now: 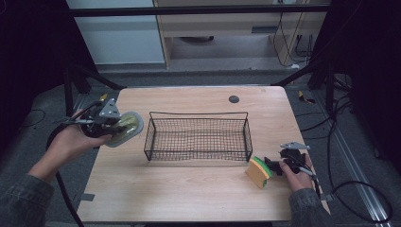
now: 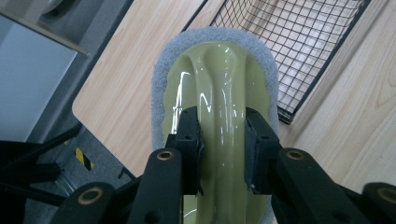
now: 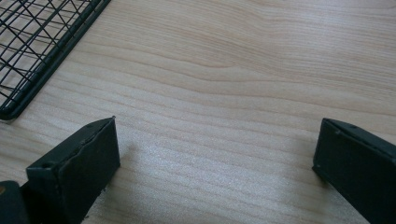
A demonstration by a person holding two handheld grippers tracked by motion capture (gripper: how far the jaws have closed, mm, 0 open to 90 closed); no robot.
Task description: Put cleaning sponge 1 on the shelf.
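The scrubber (image 2: pixel 217 88), a pale green glossy handle on a grey pad, sat clamped by its raised handle ridge between the jaws of the left gripper (image 2: pixel 222 140), held up at the left edge of the tabletop (image 1: pixel 189 194) with its pad end toward the basket; in the high view the left gripper (image 1: pixel 113 125) and scrubber (image 1: pixel 126 127) hung just over that edge. The right gripper (image 3: pixel 215 163) was spread wide with bare wood between its jaws, and in the high view it (image 1: pixel 276 166) lay low near the tabletop's right front, just beside a sponge (image 1: pixel 259 172) with a tan body and a green top layer, standing tilted on the wood; whether the two touched could not be made out. A black wire basket (image 1: pixel 198 137) stood in the middle of the tabletop, its mesh showing the wood beneath. The tabletop was light wood with clear grain, rounded corners and a small dark round disc (image 1: pixel 233 99) near its far edge. Around it lay grey floor, black frame bars, loose cables at the right, and pale cabinets behind. No brand, label or writing could be read anywhere.
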